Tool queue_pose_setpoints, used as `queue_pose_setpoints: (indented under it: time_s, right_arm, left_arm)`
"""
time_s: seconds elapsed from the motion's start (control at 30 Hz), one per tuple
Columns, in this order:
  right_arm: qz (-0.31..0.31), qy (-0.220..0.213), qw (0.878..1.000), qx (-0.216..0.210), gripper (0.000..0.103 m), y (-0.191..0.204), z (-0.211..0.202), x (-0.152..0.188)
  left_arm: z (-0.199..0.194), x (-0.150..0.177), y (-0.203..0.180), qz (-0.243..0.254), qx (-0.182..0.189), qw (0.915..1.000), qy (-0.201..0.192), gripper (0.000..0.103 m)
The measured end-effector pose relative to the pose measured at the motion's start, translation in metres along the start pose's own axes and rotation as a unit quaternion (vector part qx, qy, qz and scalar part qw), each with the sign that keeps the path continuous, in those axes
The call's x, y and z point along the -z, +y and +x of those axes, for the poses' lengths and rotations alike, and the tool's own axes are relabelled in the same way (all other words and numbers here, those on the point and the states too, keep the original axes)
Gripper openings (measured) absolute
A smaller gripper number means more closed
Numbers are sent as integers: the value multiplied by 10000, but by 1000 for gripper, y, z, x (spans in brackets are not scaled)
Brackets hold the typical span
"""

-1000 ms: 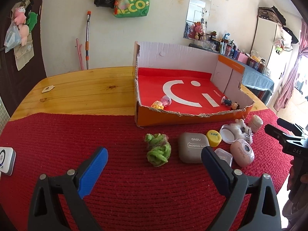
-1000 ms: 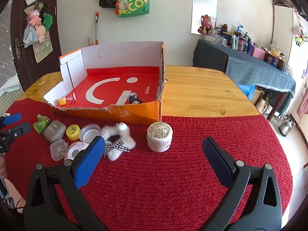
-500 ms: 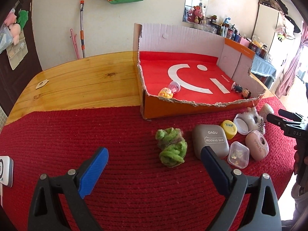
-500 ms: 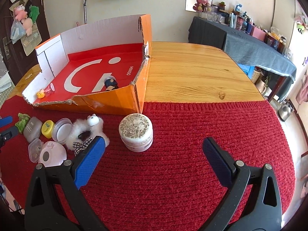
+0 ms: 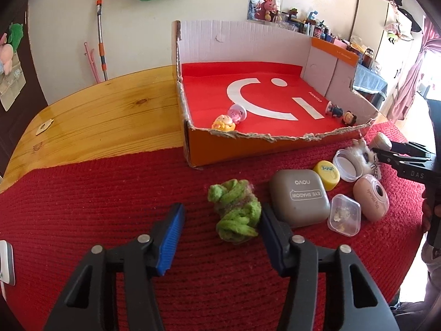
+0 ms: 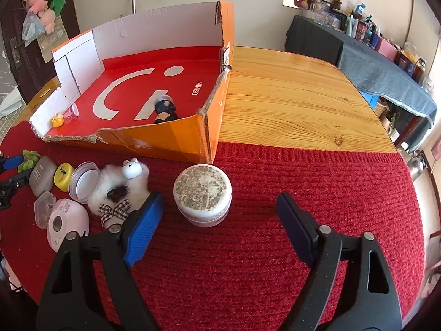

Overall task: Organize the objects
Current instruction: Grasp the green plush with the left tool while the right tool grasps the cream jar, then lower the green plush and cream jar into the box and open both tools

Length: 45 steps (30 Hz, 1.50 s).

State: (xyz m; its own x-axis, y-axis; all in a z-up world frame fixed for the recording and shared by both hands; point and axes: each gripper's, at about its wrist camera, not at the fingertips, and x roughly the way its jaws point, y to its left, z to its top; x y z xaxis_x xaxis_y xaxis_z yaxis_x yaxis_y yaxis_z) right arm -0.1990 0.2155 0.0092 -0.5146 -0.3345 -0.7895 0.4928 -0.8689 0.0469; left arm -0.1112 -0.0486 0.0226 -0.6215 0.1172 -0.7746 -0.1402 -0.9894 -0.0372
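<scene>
My left gripper (image 5: 220, 238) is open, its blue fingers either side of a green knitted bundle (image 5: 235, 211) on the red mat, the right finger close beside it. My right gripper (image 6: 220, 229) is open, just in front of a round speckled white jar (image 6: 203, 194), which lies between its fingers' line. The orange cardboard box (image 5: 239, 149) with a red floor holds small figurines (image 5: 230, 117). A grey eye-shadow case (image 5: 299, 197), yellow cap (image 5: 327, 171), clear small box (image 5: 343, 215), pink device (image 5: 370, 195) and white fluffy toy (image 6: 121, 184) lie in front of the box.
A red knitted mat (image 6: 303, 179) covers the near part of the wooden table (image 6: 289, 102). A white device (image 5: 5, 264) lies at the mat's far left edge. A dark-clothed side table with bottles (image 6: 386, 44) stands to the right.
Both grippers have moved forward and lower. The left gripper's fingers have narrowed and now flank the green bundle. The right gripper has come closer to the speckled jar.
</scene>
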Motion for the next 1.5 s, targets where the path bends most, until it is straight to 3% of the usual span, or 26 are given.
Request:
queue_pose_setpoints:
  time_s: [0.13,0.23,0.43,0.87,1.2,1.5]
  right_arm:
    - [-87,-31,9999,-50,47,2,-2,0]
    - [-171,-53,9998,-131,35,6,-3,0]
    - [-286,-129,9994,-129,35,10,-7,1]
    - [-417,-615,9965,-387,35,24,-52,-10]
    - [-556,-731,9939,-614,35,37,-65,-16]
    - [-823,-723,9902,-862,35,52,-60,-44]
  left_arm:
    - [-2,0,-3,46,126,9999,-4,34]
    - [-3,0,-6,85,197,9998,-6,30]
    - [-10,2,-10,106,280,9995,-77,28]
    - [-51,-11,-21,215,364,9970,-652,28]
    - [-58,-19,-28,290,451,9958,-740,28]
    - [-48,-55,-38,612,613,9941,-655,28]
